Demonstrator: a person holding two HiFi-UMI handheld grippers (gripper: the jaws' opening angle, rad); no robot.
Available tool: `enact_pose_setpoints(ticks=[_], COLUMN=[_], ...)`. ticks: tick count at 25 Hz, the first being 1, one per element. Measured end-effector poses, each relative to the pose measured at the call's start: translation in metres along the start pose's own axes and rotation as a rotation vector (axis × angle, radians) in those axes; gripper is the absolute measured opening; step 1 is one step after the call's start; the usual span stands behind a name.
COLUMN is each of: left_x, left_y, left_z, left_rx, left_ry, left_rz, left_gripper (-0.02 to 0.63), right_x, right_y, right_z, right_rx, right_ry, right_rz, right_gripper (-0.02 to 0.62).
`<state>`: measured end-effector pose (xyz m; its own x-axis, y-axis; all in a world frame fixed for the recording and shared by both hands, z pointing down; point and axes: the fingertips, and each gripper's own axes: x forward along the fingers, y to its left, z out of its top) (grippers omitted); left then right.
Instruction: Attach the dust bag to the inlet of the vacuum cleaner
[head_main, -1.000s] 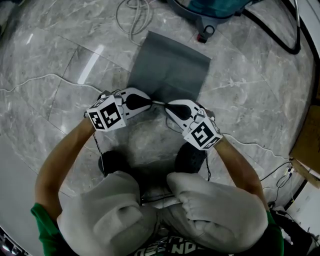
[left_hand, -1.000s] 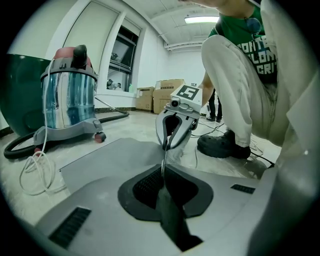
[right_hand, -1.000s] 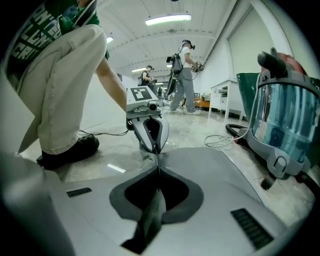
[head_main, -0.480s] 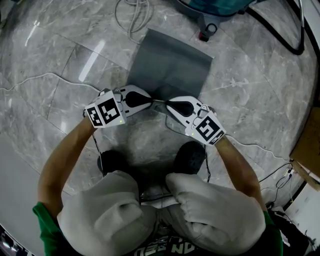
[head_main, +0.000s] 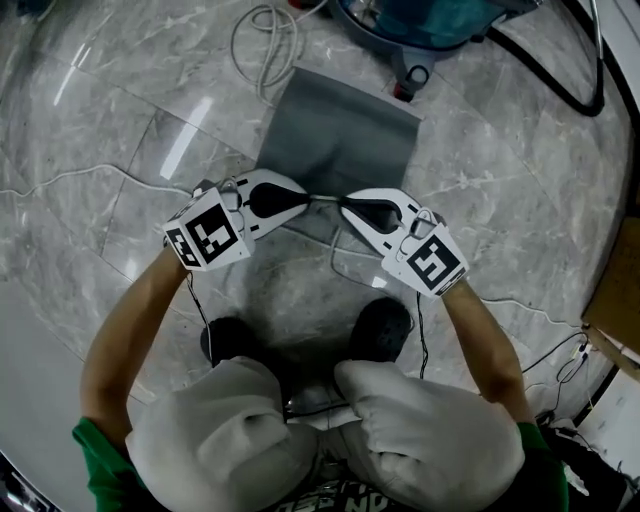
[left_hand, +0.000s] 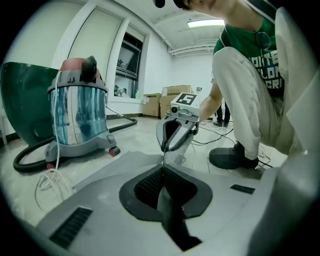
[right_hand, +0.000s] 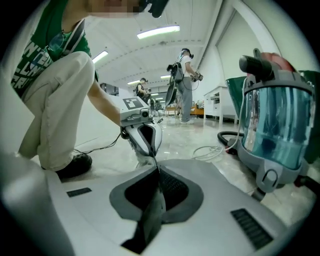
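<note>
Right, I am crouching over the pale grey veined marble floor (head_main: 90, 130), and everything here is lying or standing on it. The biggest thing is the canister vacuum cleaner with the see-through blue-green drum and red top (head_main: 430, 20), which is standing at the far side, well apart from my hands. A thick black hose (head_main: 560, 75) is looping away from it on the right, and a thin white cord (head_main: 265, 35) is coiling on the floor to its left. Between the vacuum cleaner and me, the flat dark grey rectangular dust bag (head_main: 340, 135) is lying spread out, its far corner reaching close to one of the castors (head_main: 410, 80).

I am gripping the bag's near edge from both sides. My left tongs (head_main: 303, 203) are clamping flat on that edge, and my right tongs (head_main: 347, 205) are pinching it just beside them, tip facing tip, with a thin dark sheet of the bag running through each pair.

As I judge it, the task is only beginning: I am holding the bag, but most of it is resting on the floor and nothing is joining it to the vacuum cleaner. What is waiting is lifting it, carrying it across, finding the inlet, which I cannot pick out from here, and pushing the bag's opening onto it.
</note>
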<state>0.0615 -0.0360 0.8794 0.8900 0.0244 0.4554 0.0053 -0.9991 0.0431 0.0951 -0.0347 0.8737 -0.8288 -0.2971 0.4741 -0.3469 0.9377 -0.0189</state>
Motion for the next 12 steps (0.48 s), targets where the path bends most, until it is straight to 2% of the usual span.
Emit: enact_pose_setpoints(ticks=[4, 7, 12], left_x=[-0.013, -0.022, -0.03], left_y=[0.024, 0.042, 0.071], left_z=[0.034, 0.065, 0.103], left_rx=[0.08, 0.148, 0.225], left_ry=[-0.012, -0.019, -0.027], left_rz=[0.015, 0.017, 0.042], left_gripper=[0.011, 0.011, 0.011], right_x=[-0.012, -0.025, -0.043], right_y=[-0.023, -0.042, -0.073], right_z=[0.034, 0.062, 0.096], right_rx=[-0.062, -0.067, -0.069], right_ry=[-0.053, -0.114, -0.156], right_rz=[-0.06, -0.113, -0.187], right_gripper=[0.018, 0.018, 0.018])
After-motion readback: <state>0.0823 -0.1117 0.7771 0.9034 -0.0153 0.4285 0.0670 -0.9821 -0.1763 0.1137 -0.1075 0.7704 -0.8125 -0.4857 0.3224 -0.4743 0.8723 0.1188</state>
